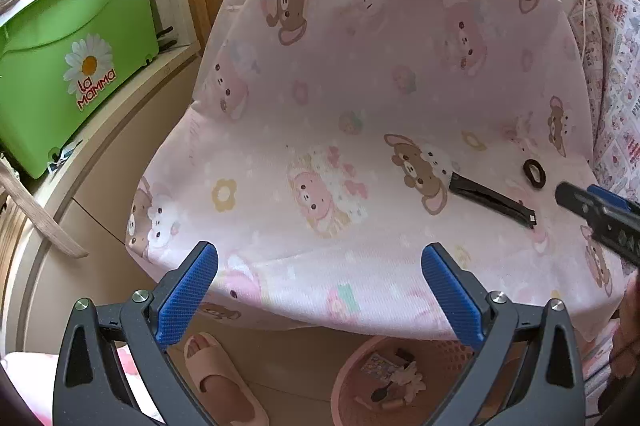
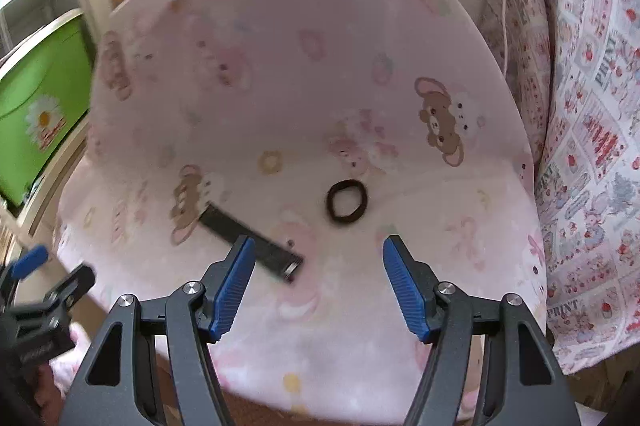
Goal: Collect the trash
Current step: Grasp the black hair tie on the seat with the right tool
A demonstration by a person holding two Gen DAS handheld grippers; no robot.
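A black flat strap-like piece (image 1: 491,200) and a dark hair tie (image 1: 534,173) lie on a pink bear-print sheet (image 1: 360,85). Both also show in the right wrist view, the strap (image 2: 252,241) just beyond my right gripper's left finger and the hair tie (image 2: 347,203) ahead. My left gripper (image 1: 319,268) is open and empty over the sheet's near edge, left of both items. My right gripper (image 2: 319,258) is open and empty, close over the sheet; it also shows in the left wrist view (image 1: 596,211).
A pink basket (image 1: 352,386) holding small scraps stands on the floor below the sheet's edge, beside a foot in a pink slipper (image 1: 220,374). A green tub (image 1: 72,65) sits on a shelf at left. A strawberry-print quilt (image 2: 592,145) lies at right.
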